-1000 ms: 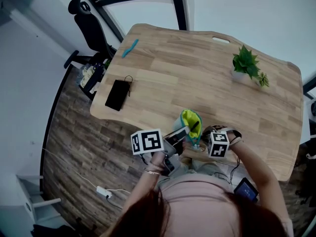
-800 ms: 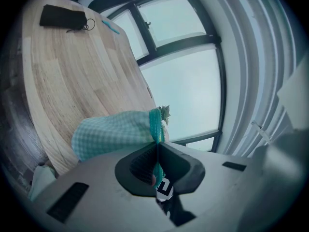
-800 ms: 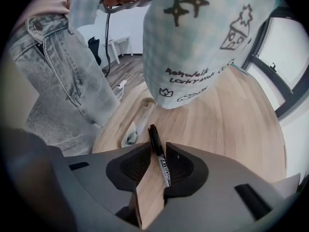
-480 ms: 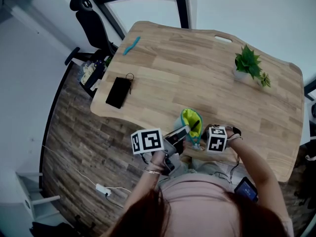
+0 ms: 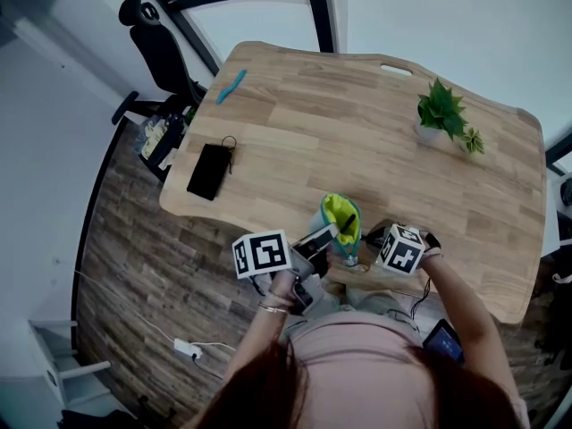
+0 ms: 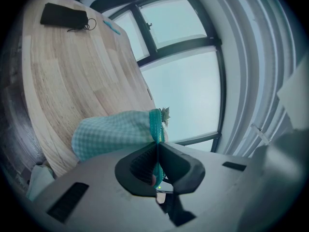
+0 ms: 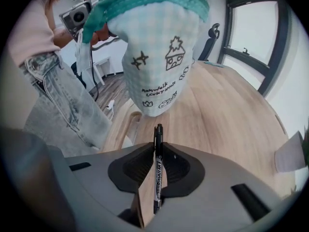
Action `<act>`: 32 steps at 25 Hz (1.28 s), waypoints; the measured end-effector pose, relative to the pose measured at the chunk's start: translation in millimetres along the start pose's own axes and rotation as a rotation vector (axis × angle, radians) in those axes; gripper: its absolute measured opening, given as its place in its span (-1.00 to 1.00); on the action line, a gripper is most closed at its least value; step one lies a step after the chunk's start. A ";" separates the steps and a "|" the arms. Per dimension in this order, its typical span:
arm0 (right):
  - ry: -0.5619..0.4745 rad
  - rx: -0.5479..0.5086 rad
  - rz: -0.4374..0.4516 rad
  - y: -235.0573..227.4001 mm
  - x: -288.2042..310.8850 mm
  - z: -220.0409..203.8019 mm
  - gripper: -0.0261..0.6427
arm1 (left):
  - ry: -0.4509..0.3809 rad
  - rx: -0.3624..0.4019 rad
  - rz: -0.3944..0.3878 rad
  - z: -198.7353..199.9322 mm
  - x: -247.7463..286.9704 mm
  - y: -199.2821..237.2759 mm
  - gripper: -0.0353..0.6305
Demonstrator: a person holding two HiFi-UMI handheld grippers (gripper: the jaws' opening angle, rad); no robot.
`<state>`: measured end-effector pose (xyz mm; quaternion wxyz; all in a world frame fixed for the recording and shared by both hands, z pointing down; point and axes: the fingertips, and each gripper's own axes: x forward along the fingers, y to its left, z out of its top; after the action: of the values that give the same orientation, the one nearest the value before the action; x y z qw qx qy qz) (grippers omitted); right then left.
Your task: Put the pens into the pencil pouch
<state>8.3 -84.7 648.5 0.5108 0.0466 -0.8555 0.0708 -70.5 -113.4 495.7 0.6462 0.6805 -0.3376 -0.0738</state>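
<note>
Teal checked pouch (image 7: 159, 57), doodle print, black pen (image 7: 156, 173) in right tongs (image 7: 158, 146)

I see a light wooden table (image 5: 357, 141) across the upper centre | black office chair (image 5: 161, 52) upper left, just off the table's corner | dark-framed window (image 5: 259, 21) top centre, pale daylight | dark plank floor (image 5: 125, 266) left | white wall (image 5: 49, 123) far left

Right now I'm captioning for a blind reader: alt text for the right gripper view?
A black pen is clamped in the right hand-held gripper, pointing toward a checked pencil pouch; a wooden table lies beyond.
</note>
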 end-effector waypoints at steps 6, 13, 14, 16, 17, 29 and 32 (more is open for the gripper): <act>-0.103 0.110 -0.062 -11.5 -17.1 3.3 -0.77 | -0.009 -0.005 -0.011 4.9 1.1 -1.1 -0.87; -0.242 0.264 -0.142 -27.0 -47.8 14.7 -0.77 | -0.003 -0.005 -0.025 7.7 5.1 -2.9 -0.87; -0.262 0.282 -0.155 -29.7 -52.0 16.1 -0.77 | 0.000 -0.003 -0.024 8.0 5.7 -3.2 -0.87; -0.301 0.315 -0.181 -35.1 -60.4 18.5 -0.77 | 0.004 -0.001 -0.027 8.8 7.4 -3.6 -0.87; -0.321 0.333 -0.193 -37.1 -64.6 19.5 -0.77 | 0.004 -0.002 -0.033 9.1 8.3 -3.8 -0.87; -0.566 0.517 -0.288 -52.5 -116.6 35.3 -0.77 | 0.017 -0.017 -0.050 10.3 18.8 -6.3 -0.87; -0.624 0.555 -0.301 -55.7 -129.3 37.1 -0.77 | 0.024 -0.010 -0.043 9.6 21.1 -7.7 -0.87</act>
<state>45.9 -144.9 521.4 0.2008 0.3250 -0.9011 0.2052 -56.9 -133.6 494.1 0.6519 0.6852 -0.3145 -0.0813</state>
